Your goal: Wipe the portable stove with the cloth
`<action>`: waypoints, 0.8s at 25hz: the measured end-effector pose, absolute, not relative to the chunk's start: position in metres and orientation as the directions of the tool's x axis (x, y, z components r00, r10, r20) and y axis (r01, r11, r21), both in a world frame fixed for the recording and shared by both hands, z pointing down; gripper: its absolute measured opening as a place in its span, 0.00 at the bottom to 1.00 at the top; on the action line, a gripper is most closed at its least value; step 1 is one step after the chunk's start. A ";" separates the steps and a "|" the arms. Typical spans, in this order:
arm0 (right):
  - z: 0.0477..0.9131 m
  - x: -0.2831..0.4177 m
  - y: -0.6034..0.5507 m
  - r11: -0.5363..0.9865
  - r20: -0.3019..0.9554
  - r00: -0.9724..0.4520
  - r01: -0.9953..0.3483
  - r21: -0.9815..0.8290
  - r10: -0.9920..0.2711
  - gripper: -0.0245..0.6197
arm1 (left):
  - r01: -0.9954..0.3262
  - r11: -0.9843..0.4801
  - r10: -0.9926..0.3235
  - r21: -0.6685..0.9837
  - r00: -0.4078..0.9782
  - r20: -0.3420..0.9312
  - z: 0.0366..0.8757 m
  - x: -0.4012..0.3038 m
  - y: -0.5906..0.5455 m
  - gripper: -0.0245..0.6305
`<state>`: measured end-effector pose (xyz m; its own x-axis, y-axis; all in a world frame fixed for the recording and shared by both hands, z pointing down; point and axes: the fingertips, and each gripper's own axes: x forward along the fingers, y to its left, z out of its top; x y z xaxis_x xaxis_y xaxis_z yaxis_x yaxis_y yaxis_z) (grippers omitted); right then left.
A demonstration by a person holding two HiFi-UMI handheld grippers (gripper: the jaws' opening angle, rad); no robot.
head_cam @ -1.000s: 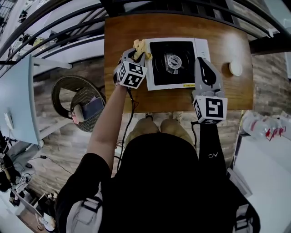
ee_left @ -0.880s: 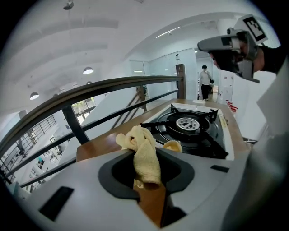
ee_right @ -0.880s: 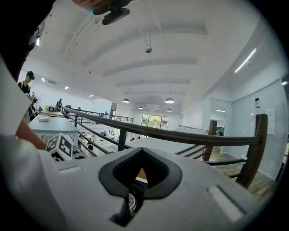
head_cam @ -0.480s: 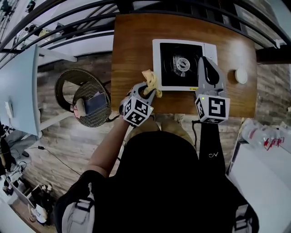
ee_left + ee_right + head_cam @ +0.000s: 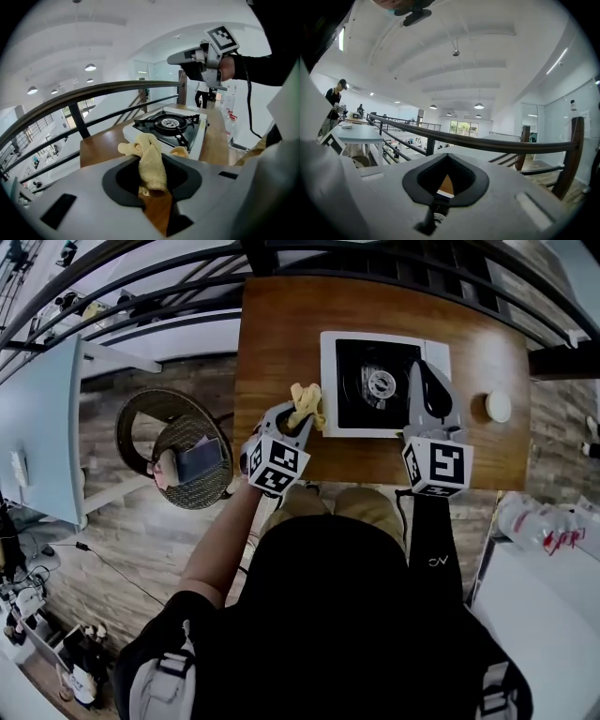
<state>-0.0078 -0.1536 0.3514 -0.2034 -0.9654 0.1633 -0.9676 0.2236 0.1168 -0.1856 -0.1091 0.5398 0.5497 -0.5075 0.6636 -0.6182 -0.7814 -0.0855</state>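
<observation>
Left gripper (image 5: 300, 418): jaws clamped on yellow cloth (image 5: 307, 403), just beside the portable stove (image 5: 328, 381), left edge, over the wooden surface (image 5: 272, 334).
Right gripper (image 5: 421, 371): jaws together, empty, above the stove's right side.
Step, as judged: approach; wiping not yet begun.
Next: lay the cloth on the stove top and sweep across.

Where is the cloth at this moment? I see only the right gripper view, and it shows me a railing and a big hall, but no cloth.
Observer: The left tongs are shut on the yellow cloth.
Operator: Is the cloth on the stove?
Observer: It is at the front left corner of the portable stove, mostly above the wooden table. I cannot tell whether it touches the stove.
Operator: And where are my right tongs?
Observer: The right tongs are over the stove's right side, beside the burner, shut with nothing in them.
</observation>
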 end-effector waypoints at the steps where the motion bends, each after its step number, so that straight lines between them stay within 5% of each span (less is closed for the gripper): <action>1: 0.351 -0.006 -0.154 0.217 0.163 -0.197 -0.969 0.117 -0.967 0.04 | -0.626 -0.773 -0.527 -0.102 0.544 0.653 0.535 -0.188 -0.124 0.19; 12: 0.355 0.060 -0.171 0.180 0.171 -0.160 -0.978 0.109 -0.972 0.04 | -0.748 -0.635 -0.719 -0.193 0.483 0.499 0.463 -0.164 -0.286 0.19; 20: 0.362 0.113 -0.171 0.155 0.180 -0.136 -0.984 0.093 -0.974 0.04 | -0.770 -0.636 -0.584 0.049 0.522 0.622 0.507 -0.112 -0.291 0.19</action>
<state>0.1131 -0.1712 0.3616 -0.1364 -0.9741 0.1801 -0.9835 0.1549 0.0930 -0.1124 -0.2912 0.5068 0.5217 -0.5839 0.6220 -0.7700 -0.6362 0.0487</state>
